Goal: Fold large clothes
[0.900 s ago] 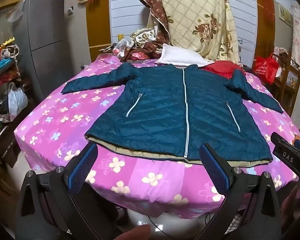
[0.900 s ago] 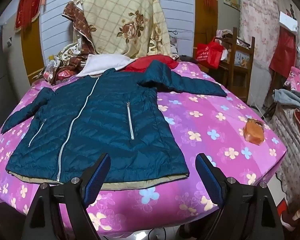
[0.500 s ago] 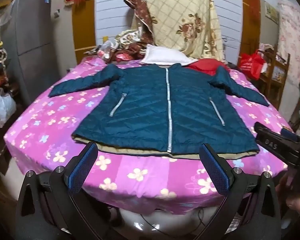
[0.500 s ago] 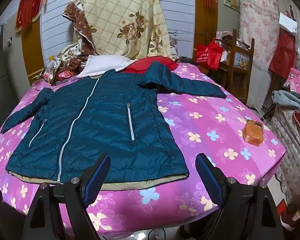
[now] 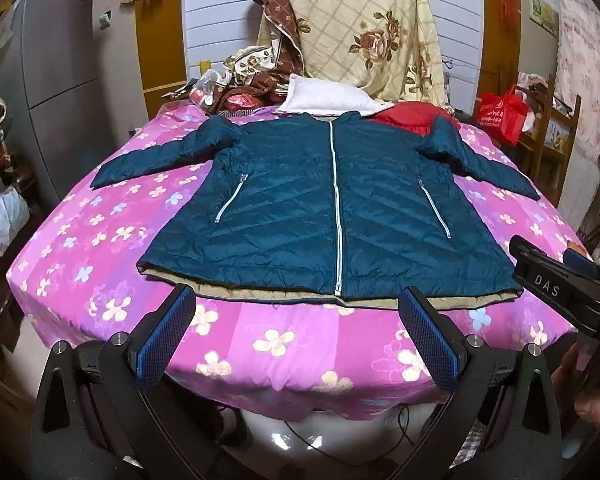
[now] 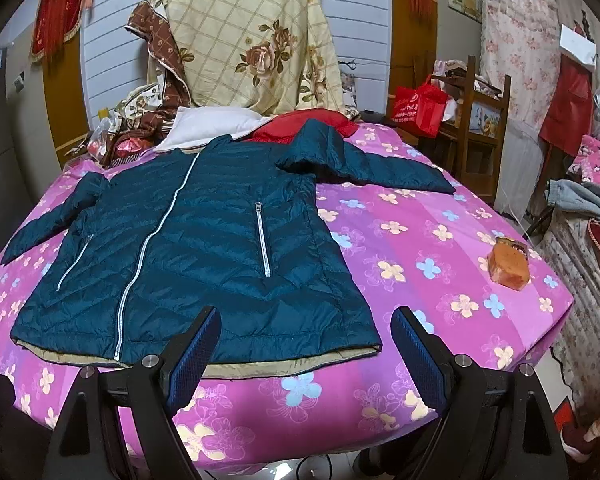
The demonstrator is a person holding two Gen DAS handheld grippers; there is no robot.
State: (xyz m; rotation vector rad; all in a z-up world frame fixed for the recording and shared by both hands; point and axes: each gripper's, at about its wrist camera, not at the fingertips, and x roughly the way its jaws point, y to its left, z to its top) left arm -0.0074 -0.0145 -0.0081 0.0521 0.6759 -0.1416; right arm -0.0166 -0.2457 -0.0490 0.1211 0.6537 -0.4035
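a: two claws, both spread wide and empty. the left claw [image 5: 296,332] hangs just short of the jacket [image 5: 332,208], with the hem right ahead of its fingertips. the right claw [image 6: 304,352] sits over the hem's right-hand corner, not touching it.

b: what has changed in the last second?

a: on the left, the view has swung. the jacket sat off to the right of that claw a moment ago, and now its zip [image 5: 337,216] runs almost straight out from the middle of the gap. the right claw has barely shifted; the jacket lies ahead and to its left as before.

b: so what does that mean for the folding?

a: i judge nothing is folded yet. the jacket lies flat, front up, zipped, both sleeves spread out to the sides on the bed [image 5: 100,248]. the left hand looks to be lining up, so the first grab is probably next.

b: how would it handle?

a: quilted and puffy, with a slick sheen and slanted stitched channels. i expect it to slip and spring back. a tan lining [image 6: 260,368] peeks out under the hem, so a pinch there could catch only one layer.

b: anything else nearby?

a: a small orange packet [image 6: 508,266] lies well off to the right of the right claw. a white pillow [image 5: 328,96] and something red [image 5: 412,114] lie beyond the collar, the red thing partly under the far shoulder. the bedsheet is pink with pale flowers.
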